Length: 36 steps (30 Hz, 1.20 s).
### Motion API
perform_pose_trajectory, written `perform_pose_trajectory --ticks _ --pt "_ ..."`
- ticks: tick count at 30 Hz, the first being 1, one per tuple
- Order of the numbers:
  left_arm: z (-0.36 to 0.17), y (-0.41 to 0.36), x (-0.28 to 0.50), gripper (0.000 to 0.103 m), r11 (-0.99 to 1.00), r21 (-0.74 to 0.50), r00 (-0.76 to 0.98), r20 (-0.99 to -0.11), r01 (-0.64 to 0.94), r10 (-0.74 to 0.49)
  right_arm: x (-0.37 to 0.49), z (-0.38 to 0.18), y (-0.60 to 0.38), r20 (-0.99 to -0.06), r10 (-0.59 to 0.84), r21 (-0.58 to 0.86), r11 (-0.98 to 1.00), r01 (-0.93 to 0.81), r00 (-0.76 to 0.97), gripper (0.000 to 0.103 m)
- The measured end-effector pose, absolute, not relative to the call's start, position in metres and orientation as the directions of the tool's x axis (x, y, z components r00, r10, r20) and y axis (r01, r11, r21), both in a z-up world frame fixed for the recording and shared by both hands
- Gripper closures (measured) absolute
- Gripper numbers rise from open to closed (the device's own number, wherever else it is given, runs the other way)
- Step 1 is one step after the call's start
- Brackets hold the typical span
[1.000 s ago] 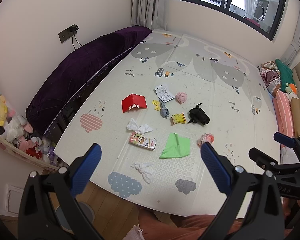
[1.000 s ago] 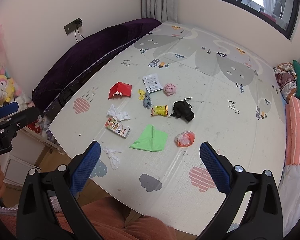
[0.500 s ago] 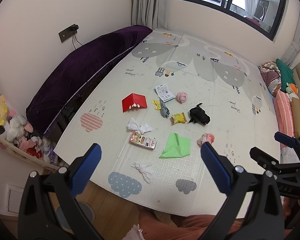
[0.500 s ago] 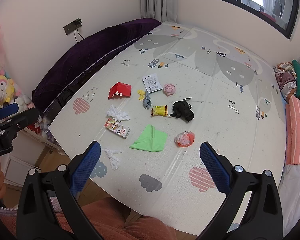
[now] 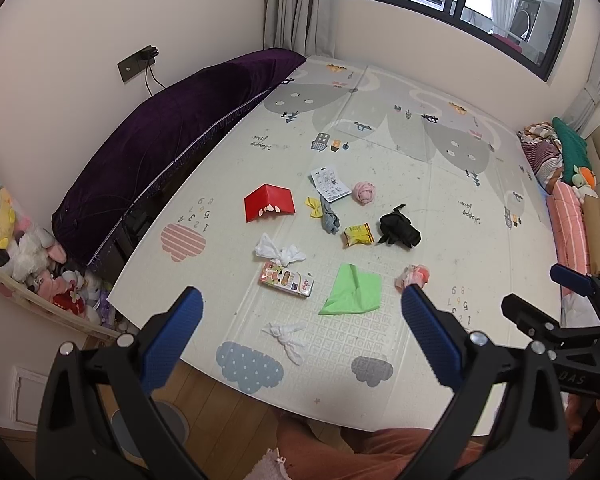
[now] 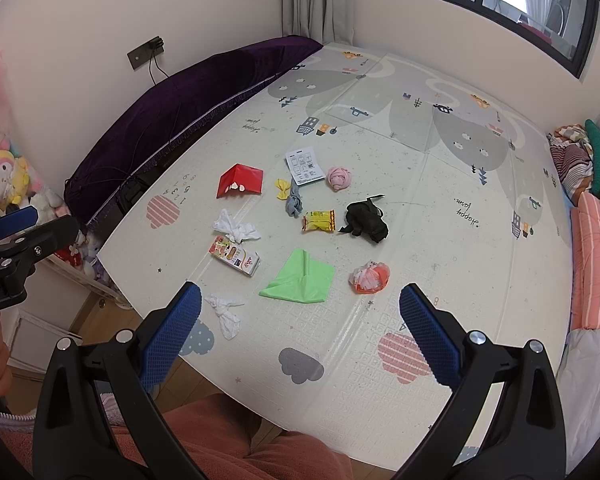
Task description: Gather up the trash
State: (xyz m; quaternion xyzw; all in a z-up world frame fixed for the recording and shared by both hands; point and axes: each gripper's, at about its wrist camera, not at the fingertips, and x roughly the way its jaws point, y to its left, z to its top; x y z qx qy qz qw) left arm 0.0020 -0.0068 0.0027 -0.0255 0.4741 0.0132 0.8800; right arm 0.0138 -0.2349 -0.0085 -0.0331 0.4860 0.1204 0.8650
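Observation:
Several bits of trash lie on a patterned play mat (image 5: 440,184): a red folded card (image 5: 269,202), a white leaflet (image 5: 330,184), a pink wad (image 5: 365,193), a yellow snack packet (image 5: 357,235), a black crumpled bag (image 5: 398,231), white tissue (image 5: 279,254), a snack box (image 5: 286,279), green paper (image 5: 354,290), an orange-white wrapper (image 6: 370,277) and a knotted tissue (image 6: 225,314). My left gripper (image 5: 302,334) and right gripper (image 6: 300,330) are both open and empty, held above the mat's near edge.
A purple cushion (image 5: 172,136) runs along the left wall. Stuffed toys (image 5: 16,240) fill a bin at left. Striped bedding and pillows (image 6: 588,208) lie at right. The person's knees (image 6: 240,440) are below. Wooden floor (image 5: 228,412) borders the mat.

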Motion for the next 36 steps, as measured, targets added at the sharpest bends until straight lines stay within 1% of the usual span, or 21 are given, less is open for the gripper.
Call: perform_pose_trajectory --ticks 18,22,36 --pt "0.002 -0.005 0.002 0.004 0.998 -0.034 0.547 -0.837 -0.047 -0.003 0.016 -0.009 -0.238 -0.851 0.175 0.061 0.970 -0.237 0.496 0.007" --pt "-0.009 -0.005 -0.006 0.004 0.998 -0.034 0.540 -0.841 -0.047 -0.004 0.016 -0.010 -0.237 -0.852 0.174 0.061 0.970 -0.237 0.494 0.007" --pt "-0.015 -0.003 -0.001 0.004 0.997 -0.034 0.513 -0.859 -0.065 0.004 0.025 -0.021 -0.234 -0.863 0.190 0.077 0.965 -0.250 0.468 0.007"
